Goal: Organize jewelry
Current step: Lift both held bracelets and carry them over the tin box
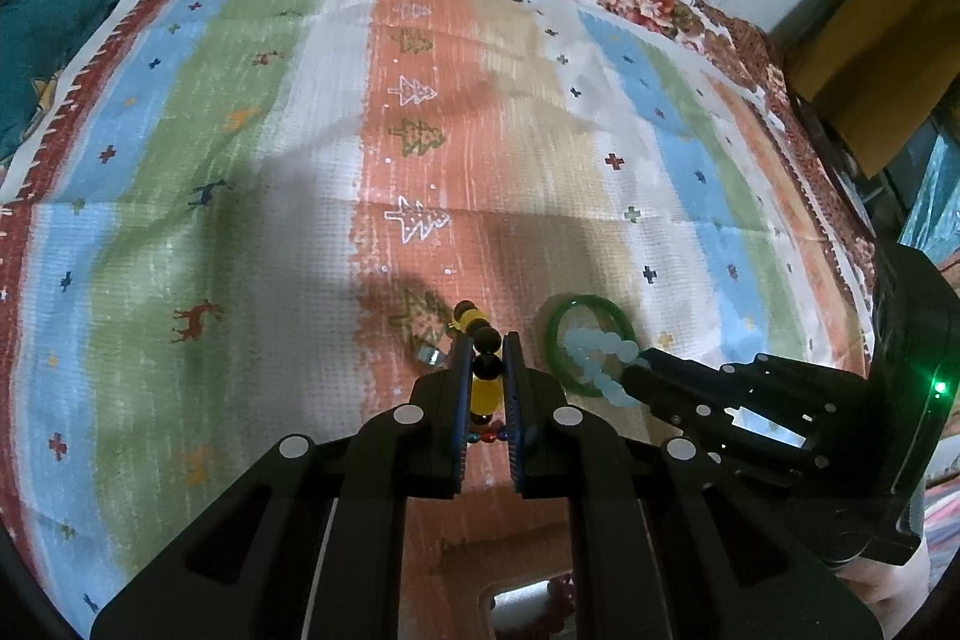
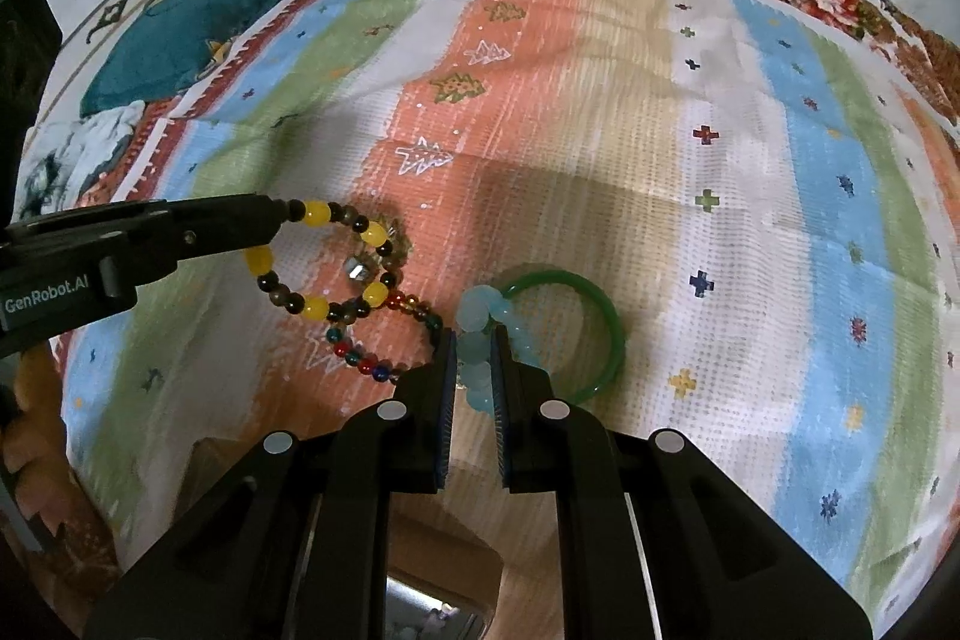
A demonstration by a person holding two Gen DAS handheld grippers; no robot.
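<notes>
**Bracelets gripped in both claws: lift and separate cleanly**

Bracelets lie clustered on a striped cloth (image 2: 600, 130) spread over a bed. The left claw (image 1: 486, 370) is clamped on the yellow-and-dark bead bracelet (image 2: 336, 262), pinching one section of the loop while the rest hangs toward the cloth. The right claw (image 2: 474, 364) is clamped on the pale blue bead bracelet (image 2: 480, 316), which lies inside and across the green bangle (image 2: 606, 322). A multicoloured bead bracelet (image 2: 384, 334) rests just beside, touching the yellow loop.

Recommended procedure, as a judgement:

1. Raise each claw straight up, slowly, so that neighbouring loops do not snag.
2. Confirm that the blue beads clear the bangle rim before any sideways travel.
3. Maintain clamping force; round beads may roll out of flat pads.
4. Set each bracelet down well apart from the others.
</notes>
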